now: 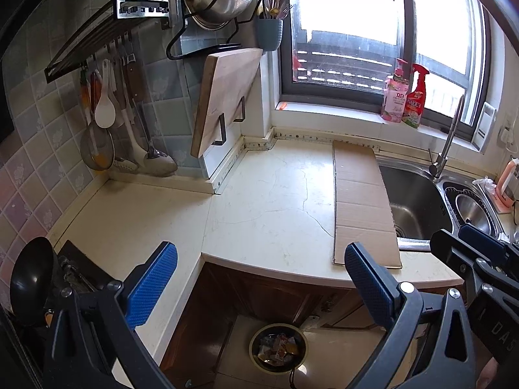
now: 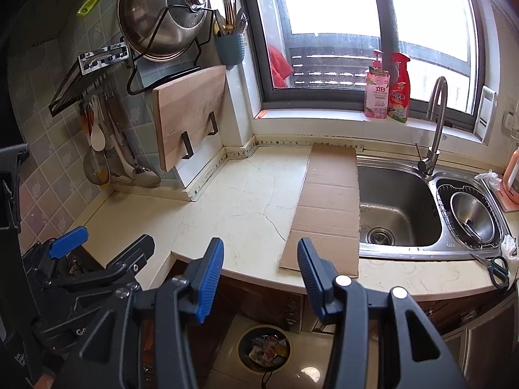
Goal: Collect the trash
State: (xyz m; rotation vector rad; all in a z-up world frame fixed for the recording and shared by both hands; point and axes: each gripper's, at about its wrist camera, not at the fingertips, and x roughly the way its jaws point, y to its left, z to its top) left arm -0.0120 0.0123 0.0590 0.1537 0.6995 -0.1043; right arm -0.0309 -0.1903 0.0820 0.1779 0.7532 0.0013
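Observation:
A round trash bin (image 1: 278, 347) holding colourful wrappers stands on the floor below the counter edge; it also shows in the right wrist view (image 2: 264, 347). A flat strip of brown cardboard (image 1: 361, 204) lies on the cream counter beside the sink, and shows in the right wrist view (image 2: 327, 209) too. My left gripper (image 1: 261, 278) is open and empty, held above the counter's front edge. My right gripper (image 2: 261, 278) is open and empty, also above the front edge, near the cardboard's near end. The right gripper shows at the right of the left wrist view (image 1: 480, 253); the left gripper shows at the left of the right wrist view (image 2: 97, 246).
A steel double sink (image 2: 399, 207) with a tap (image 2: 434, 123) lies right of the cardboard. Scissors (image 2: 496, 267) lie on the counter's right end. A cutting board (image 2: 189, 115), hanging utensils (image 2: 107, 149) and a pot lid (image 2: 163, 11) line the tiled wall. Two bottles (image 2: 387, 92) stand on the sill. A black wok (image 1: 30, 278) sits left.

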